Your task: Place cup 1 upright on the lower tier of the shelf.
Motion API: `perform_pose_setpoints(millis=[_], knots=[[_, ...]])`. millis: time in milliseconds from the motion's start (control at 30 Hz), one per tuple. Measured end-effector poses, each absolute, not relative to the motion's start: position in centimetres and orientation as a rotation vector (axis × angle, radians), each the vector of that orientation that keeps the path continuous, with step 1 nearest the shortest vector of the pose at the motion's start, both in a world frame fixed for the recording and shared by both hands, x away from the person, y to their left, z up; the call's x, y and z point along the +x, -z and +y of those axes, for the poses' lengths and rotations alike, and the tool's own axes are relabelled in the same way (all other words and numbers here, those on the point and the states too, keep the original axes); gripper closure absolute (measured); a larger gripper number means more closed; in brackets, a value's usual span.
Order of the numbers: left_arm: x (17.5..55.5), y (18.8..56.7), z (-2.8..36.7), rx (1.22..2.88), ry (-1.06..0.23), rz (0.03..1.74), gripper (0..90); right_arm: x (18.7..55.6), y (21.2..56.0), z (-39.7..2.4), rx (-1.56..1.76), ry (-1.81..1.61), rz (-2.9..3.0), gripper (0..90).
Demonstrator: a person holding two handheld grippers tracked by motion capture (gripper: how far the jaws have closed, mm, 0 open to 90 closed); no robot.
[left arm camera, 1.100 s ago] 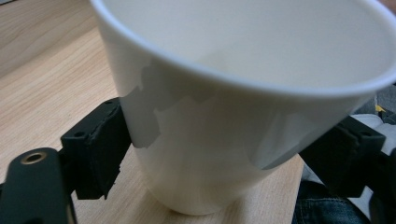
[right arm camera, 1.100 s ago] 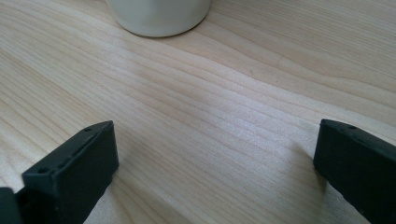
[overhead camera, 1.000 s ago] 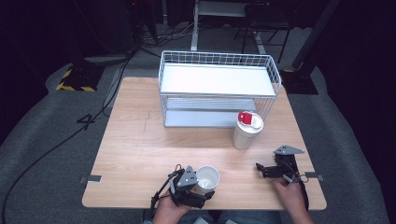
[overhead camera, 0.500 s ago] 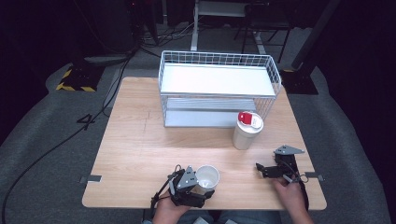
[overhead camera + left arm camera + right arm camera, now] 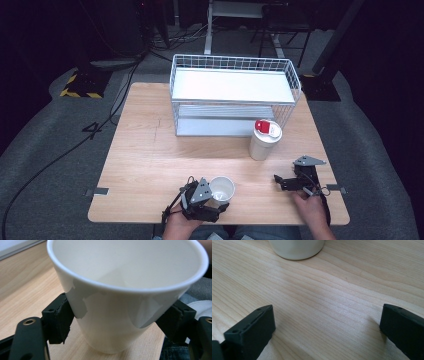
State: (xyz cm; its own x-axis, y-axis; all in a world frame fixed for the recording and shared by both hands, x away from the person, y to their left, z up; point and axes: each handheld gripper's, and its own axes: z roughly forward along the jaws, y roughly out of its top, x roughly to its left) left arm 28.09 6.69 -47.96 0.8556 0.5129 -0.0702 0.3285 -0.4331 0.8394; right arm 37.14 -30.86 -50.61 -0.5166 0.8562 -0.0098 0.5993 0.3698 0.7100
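Gripping the white paper cup (image 5: pixel 125 290) with the left gripper (image 5: pixel 117 320), pads (image 5: pixel 60 317) pressed on opposite sides of the wall, about halfway down. Standing upright at the middle of the table's front edge (image 5: pixel 150 220), right by the person's lap.

Could go wrong here in a few ways:
- Thin paper wall, so likely to buckle or go oval under a harder squeeze, then spring free.
- Smooth, slightly glossy skin, so apt to slide in the pads on a quick lift or a tilt of the hand.
- So close to the front edge that a slip probably means a drop off the table.
- Light and empty, hence easy to swing and tip on a jerky move.
- Some risk of a knock against the white canister with the red lid (image 5: pixel 264 140) or the wire rack (image 5: pixel 235 65) behind it, if carried low toward the far edge.

Looks plain: white all over, empty inside, rolled rim, tapering to a narrower base, no print. No clear dent at the pads.

Over by the right edge, well apart from the cup, rests the right gripper (image 5: pixel 280 182), jaws wide open on bare wood, nothing between them, facing the canister's base (image 5: pixel 297 247).
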Motion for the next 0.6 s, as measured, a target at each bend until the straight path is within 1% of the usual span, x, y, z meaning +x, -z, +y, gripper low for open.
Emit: perform_pose_setpoints(millis=[467, 600], knots=[[28.7, 45.8, 6.8, 2.045, -0.279, 0.628, 22.7, 37.1, 50.6, -30.8, 1.272, -0.932, 2.255, 0.5], [29.5, 44.8, 6.9, 2.046, -0.289, 0.668, 22.7, 37.1, 50.6, -30.7, 1.274, -0.929, 2.254, 0.5]])
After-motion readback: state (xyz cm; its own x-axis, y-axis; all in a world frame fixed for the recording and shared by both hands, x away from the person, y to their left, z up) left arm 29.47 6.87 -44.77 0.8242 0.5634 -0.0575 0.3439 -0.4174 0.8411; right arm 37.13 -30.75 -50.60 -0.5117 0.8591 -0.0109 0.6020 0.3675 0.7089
